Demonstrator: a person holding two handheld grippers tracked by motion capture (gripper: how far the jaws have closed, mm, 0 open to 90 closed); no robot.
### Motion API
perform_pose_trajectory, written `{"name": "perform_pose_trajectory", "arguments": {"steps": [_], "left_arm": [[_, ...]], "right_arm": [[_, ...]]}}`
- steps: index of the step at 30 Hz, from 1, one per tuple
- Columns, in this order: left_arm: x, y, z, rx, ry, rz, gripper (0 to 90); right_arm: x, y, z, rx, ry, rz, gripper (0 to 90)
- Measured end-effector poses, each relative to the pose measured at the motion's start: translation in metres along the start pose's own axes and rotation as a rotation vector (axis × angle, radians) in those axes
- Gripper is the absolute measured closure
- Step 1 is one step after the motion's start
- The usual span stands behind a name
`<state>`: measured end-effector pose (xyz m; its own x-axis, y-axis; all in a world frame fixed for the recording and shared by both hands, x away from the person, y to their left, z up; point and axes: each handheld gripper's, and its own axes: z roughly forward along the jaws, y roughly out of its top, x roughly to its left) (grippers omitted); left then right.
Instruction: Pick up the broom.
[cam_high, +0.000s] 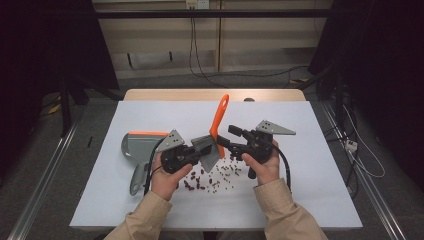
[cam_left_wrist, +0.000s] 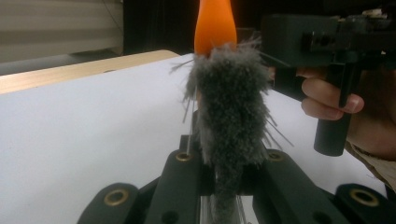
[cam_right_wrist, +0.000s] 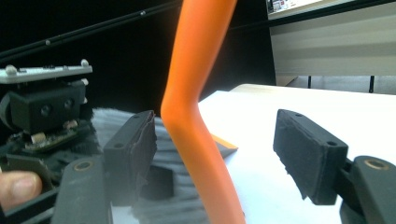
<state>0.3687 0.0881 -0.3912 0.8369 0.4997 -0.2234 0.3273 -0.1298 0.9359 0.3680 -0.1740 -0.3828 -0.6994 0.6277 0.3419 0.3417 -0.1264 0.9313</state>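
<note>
Brush: we find the hand brush (cam_high: 214, 134) held above the middle of the table (cam_high: 300, 200), its grey bristle head (cam_high: 206, 151) low and its orange handle (cam_high: 219, 116) rising toward the far side.
Left gripper: we see the left gripper (cam_high: 200, 152) with its jaws pressed together on the bristle head; in the left gripper view the grey bristles (cam_left_wrist: 229, 112) sit clamped between the two jaws, with the handle (cam_left_wrist: 215, 25) standing up behind them.
Right gripper: the right gripper (cam_high: 226, 137) reaches in from the right at the handle; in the right gripper view its jaws stand spread, with the handle (cam_right_wrist: 196, 116) between them, lying against the left pad (cam_right_wrist: 140, 144) and well apart from the right pad (cam_right_wrist: 310, 158).
Reason for hold: we judge that the brush is passing between hands, the left carrying it by the bristles while the right is open around the handle, either releasing or about to grip it.
Dustpan: a grey dustpan (cam_high: 136, 150) with an orange edge lies at the left, just beside the left hand (cam_high: 165, 180).
Debris: small dark red bits (cam_high: 210, 177) lie scattered on the white sheet near us, under and between the grippers, not yet swept.
Obstructions: the left gripper's cable (cam_high: 150, 170) trails over the dustpan; we consider that the clamp on the bristles must be moved before any sweeping.
</note>
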Motion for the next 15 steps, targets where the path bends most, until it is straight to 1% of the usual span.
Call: {"name": "perform_pose_trajectory", "arguments": {"steps": [1, 2, 3, 5, 7, 8, 9, 10, 11, 12, 13, 14, 15], "left_arm": [[0.000, 0.000, 0.000, -0.001, -0.003, -0.002, 83.7], [0.000, 0.000, 0.001, 0.001, 0.000, 0.001, 83.7], [0.000, 0.000, 0.001, 0.000, -0.005, 0.004, 83.7], [-0.001, 0.000, 0.002, -0.001, -0.012, 0.001, 83.7], [-0.001, 0.000, 0.002, -0.003, -0.025, -0.001, 83.7], [-0.002, 0.000, 0.002, -0.004, -0.028, 0.000, 83.6], [-0.002, 0.000, 0.003, -0.006, -0.041, -0.001, 83.7], [-0.002, 0.000, 0.003, -0.006, -0.041, -0.001, 83.7], [-0.002, 0.000, 0.003, -0.009, -0.049, 0.001, 83.7], [-0.003, 0.000, 0.004, -0.012, -0.058, 0.005, 83.6], [-0.002, 0.000, 0.004, -0.013, -0.067, 0.004, 83.7], [-0.002, 0.000, 0.004, -0.013, -0.067, 0.004, 83.7], [-0.002, -0.001, 0.004, -0.018, -0.069, -0.003, 83.7]], "right_arm": [[-0.001, -0.002, 0.001, 0.007, 0.017, 0.007, 29.9], [-0.001, -0.002, 0.001, 0.007, 0.017, 0.007, 29.9], [-0.001, -0.003, 0.003, 0.015, 0.023, 0.003, 30.0], [-0.001, -0.004, 0.005, 0.020, 0.051, 0.004, 30.0], [0.000, -0.006, 0.008, 0.032, 0.052, -0.004, 29.9], [-0.001, -0.006, 0.009, 0.032, 0.065, 0.001, 30.0], [-0.001, -0.007, 0.010, 0.033, 0.074, 0.007, 30.2], [-0.002, -0.007, 0.011, 0.035, 0.076, 0.010, 31.0], [-0.003, -0.008, 0.012, 0.032, 0.093, 0.019, 33.0], [-0.003, -0.008, 0.012, 0.033, 0.116, 0.027, 33.2], [-0.004, -0.008, 0.013, 0.031, 0.127, 0.029, 33.2], [-0.004, -0.008, 0.013, 0.030, 0.128, 0.028, 33.4], [-0.004, -0.008, 0.013, 0.031, 0.135, 0.033, 35.5]]}}
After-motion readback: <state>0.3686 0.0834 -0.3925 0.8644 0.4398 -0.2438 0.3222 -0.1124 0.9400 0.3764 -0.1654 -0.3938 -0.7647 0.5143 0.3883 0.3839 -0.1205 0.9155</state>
